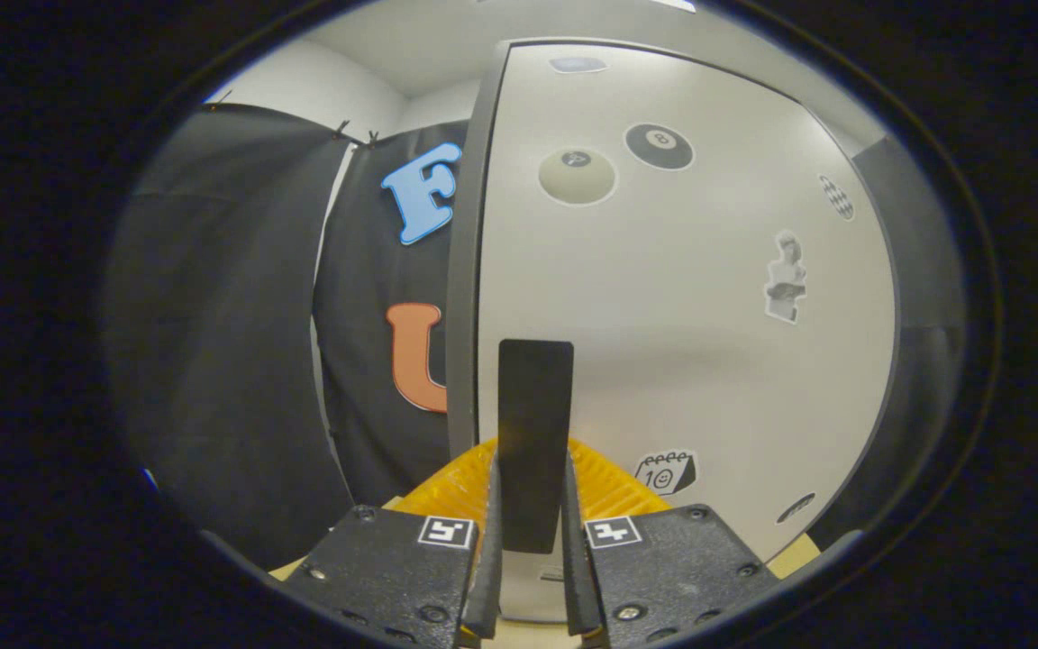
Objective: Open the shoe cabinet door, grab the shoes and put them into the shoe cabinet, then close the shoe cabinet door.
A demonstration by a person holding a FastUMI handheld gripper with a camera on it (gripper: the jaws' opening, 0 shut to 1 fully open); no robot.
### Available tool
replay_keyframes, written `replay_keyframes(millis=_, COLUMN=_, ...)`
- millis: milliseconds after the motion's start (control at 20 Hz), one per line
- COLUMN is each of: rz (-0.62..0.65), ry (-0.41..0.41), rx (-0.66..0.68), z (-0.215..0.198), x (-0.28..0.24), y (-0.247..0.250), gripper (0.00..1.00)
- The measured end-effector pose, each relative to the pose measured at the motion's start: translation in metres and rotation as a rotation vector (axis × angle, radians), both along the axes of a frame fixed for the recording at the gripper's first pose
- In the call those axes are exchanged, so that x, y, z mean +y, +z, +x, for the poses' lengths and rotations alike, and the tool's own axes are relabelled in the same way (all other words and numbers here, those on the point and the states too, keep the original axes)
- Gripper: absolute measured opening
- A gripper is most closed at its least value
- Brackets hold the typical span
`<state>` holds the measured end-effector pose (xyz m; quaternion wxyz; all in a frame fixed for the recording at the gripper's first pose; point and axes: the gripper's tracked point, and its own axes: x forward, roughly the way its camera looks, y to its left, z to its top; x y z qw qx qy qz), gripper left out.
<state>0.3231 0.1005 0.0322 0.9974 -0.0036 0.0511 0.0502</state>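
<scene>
While our gripper (532, 532) clamps the dark upright handle (534, 433) of the shoe cabinet door (663, 315), its two fingers stand narrow, one pressed to each side of the handle, which rises from between them and stands out against the pale door panel. We judge the grip sits on the handle because it is the door's one graspable part, mounted near the door's free edge, where a pull or push swings the panel most easily.

That dark edge (469, 252) runs just left of the handle, with the booth's black cloth wall (240, 342) beyond it. Stickers dot the door above and right of the handle: a pale ball (577, 176), a black ball (659, 146), a small bust (786, 278) and a calendar face (666, 471) low on the right. A yellow ribbed surface (460, 491) shows just behind the handle's lower end; we cannot tell what it belongs to.

From this angle we cannot tell whether the door is shut or ajar, nor how far the task has run. We see no shoes around the handle.
</scene>
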Motion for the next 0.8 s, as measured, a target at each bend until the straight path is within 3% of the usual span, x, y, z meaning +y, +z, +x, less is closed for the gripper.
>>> replay_keyframes(millis=800, rz=0.021, ry=0.098, rx=0.007, z=-0.08, x=-0.017, y=0.008, gripper=0.27)
